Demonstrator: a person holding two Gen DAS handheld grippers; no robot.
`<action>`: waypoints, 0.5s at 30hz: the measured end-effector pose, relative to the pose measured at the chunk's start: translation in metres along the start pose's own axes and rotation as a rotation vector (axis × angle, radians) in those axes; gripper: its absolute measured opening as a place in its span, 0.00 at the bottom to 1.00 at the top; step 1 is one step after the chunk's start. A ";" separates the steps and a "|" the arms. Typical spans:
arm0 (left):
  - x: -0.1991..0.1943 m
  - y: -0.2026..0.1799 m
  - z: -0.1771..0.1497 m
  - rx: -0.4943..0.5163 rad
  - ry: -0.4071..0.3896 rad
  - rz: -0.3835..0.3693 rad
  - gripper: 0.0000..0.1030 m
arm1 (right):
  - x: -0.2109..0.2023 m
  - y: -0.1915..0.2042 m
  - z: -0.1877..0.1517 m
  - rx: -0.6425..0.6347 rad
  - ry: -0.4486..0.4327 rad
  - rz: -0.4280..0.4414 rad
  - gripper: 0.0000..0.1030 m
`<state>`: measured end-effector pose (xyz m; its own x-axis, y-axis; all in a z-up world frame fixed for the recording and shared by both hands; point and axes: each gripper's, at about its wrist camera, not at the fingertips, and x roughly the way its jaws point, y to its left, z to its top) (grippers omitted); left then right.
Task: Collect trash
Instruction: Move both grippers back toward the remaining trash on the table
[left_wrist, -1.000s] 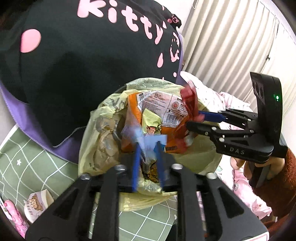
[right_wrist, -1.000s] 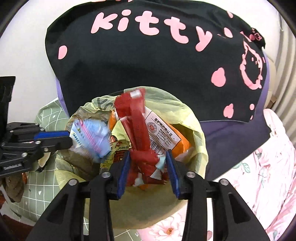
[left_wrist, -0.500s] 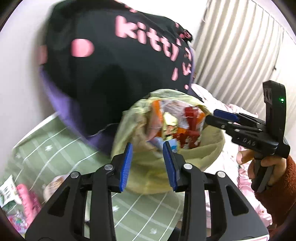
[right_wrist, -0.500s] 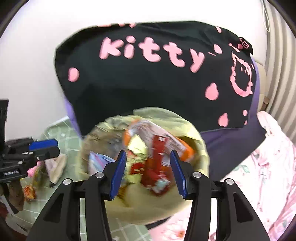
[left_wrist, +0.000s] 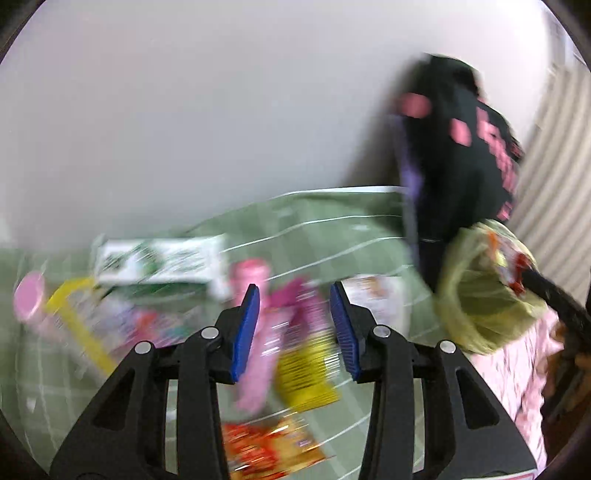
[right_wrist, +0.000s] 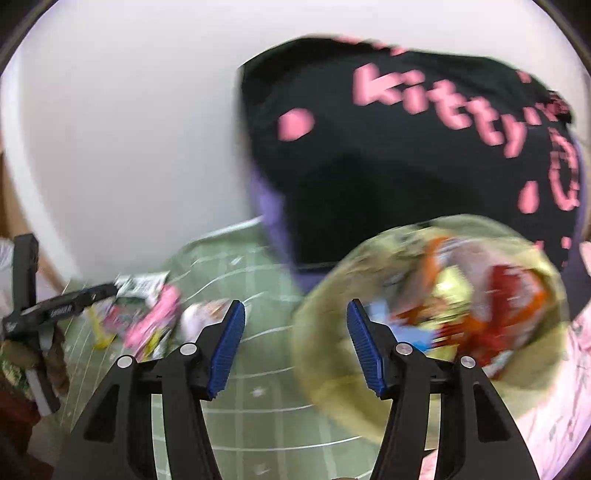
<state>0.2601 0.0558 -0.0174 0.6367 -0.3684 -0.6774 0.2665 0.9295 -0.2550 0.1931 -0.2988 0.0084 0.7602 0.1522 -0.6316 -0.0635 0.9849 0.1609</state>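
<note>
Although both views are smeared by motion, a pale wall (left_wrist: 184, 110) fills the background above a green bedsheet (right_wrist: 266, 369) crossed with thin white grid lines. Against the wall leans a large black cushion (right_wrist: 406, 166) with purple edging and pink lettering; in the right wrist view the word "kitty" can be read, and beside it a pink cartoon outline. Just in front of the cushion stands a bin lined with a yellow-green trash bag (right_wrist: 332, 369), stuffed with orange, red and yellow wrappers (right_wrist: 480, 306); their print is too blurred to read. Pink floral bedding (right_wrist: 561, 387) lies to its right.

Well apart from the bin, loose trash lies scattered on the green sheet: a green-and-white packet (left_wrist: 159, 262), a pink wrapper (left_wrist: 258, 350), a yellow wrapper (left_wrist: 306, 373) and a red-and-orange snack packet (left_wrist: 269, 446). None of their labels is legible.

Over this litter the left gripper (left_wrist: 293, 332) has its blue-padded jaws opening, nothing between them. Over bare sheet beside the bin, the right gripper (right_wrist: 295, 347) is opening wider, also empty.
</note>
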 end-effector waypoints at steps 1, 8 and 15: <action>-0.003 0.014 -0.005 -0.031 0.005 0.020 0.37 | 0.008 0.010 -0.003 -0.021 0.034 0.031 0.52; -0.024 0.060 -0.036 -0.127 0.012 0.105 0.37 | 0.054 0.052 -0.025 -0.086 0.140 0.113 0.51; -0.032 0.068 -0.065 -0.138 0.049 0.119 0.37 | 0.106 0.064 -0.045 0.016 0.217 0.180 0.48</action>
<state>0.2106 0.1321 -0.0581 0.6206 -0.2578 -0.7405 0.0878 0.9613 -0.2612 0.2402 -0.2164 -0.0826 0.5809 0.3407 -0.7392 -0.1736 0.9392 0.2964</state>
